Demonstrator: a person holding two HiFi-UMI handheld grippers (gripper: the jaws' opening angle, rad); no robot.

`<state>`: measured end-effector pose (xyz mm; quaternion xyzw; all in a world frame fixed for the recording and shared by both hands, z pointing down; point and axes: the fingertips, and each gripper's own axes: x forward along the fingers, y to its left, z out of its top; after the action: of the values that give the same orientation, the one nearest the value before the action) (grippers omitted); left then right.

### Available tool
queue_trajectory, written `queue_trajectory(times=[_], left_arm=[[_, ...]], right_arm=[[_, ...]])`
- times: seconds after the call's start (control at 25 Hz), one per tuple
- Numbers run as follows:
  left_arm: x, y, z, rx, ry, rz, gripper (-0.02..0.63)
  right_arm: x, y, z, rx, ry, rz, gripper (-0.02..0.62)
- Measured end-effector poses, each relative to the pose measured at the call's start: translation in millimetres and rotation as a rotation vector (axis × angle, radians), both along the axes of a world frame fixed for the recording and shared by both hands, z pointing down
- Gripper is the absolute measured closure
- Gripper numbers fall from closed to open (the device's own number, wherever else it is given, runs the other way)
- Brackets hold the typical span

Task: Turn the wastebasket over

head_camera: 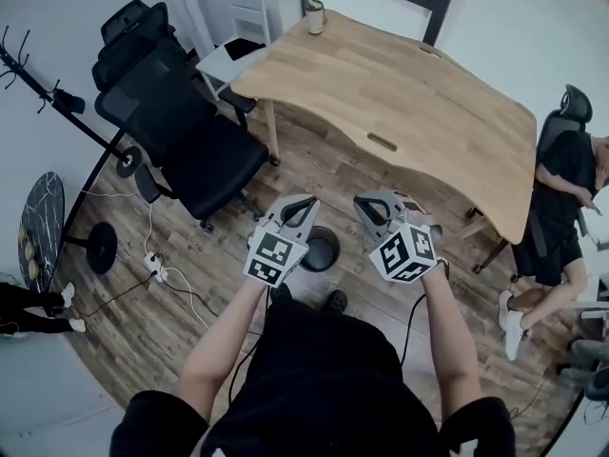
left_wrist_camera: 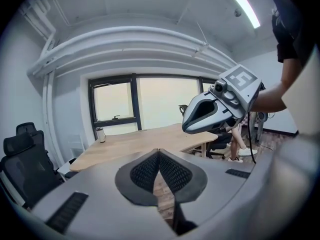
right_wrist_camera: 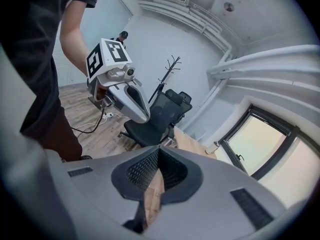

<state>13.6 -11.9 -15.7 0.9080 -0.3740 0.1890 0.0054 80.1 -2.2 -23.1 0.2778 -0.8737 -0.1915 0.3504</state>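
Wood-plank flooring [head_camera: 152, 341] runs under the person's shoes, with a power strip [head_camera: 155, 267] and its cable lying off to the left. Closest in, both forearms reach forward and angle slightly inward, with the wrists about level with each other. The left gripper [head_camera: 303, 204] and right gripper [head_camera: 369, 208] hang side by side well above the floor, noses tipped a little below level. Each has its jaws pressed together with nothing between them.

Below, between the two noses, the wastebasket [head_camera: 320, 249] stands on the floor as a dark round disc with a paler ring. From straight above I cannot tell whether that face is its open mouth or its base. The scene therefore fits a basket waiting to be turned as well as one already turned and let go.

As I judge it, a light round bin pinched on a thin rim could twist out of one grip. It could then roll toward the office chair [head_camera: 190, 131] or knock against the wooden desk [head_camera: 409, 93] behind it. Farther off, a mug [head_camera: 315, 15] sits at the desk's far edge.
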Motion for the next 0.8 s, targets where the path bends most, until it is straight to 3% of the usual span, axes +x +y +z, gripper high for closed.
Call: queue_trajectory(times=[0.8], left_arm=[[32,18,-12,0.024,-0.018,0.065,0.588]], right_arm=[[13,19,-9,0.021,-0.042,0.059,0.565]])
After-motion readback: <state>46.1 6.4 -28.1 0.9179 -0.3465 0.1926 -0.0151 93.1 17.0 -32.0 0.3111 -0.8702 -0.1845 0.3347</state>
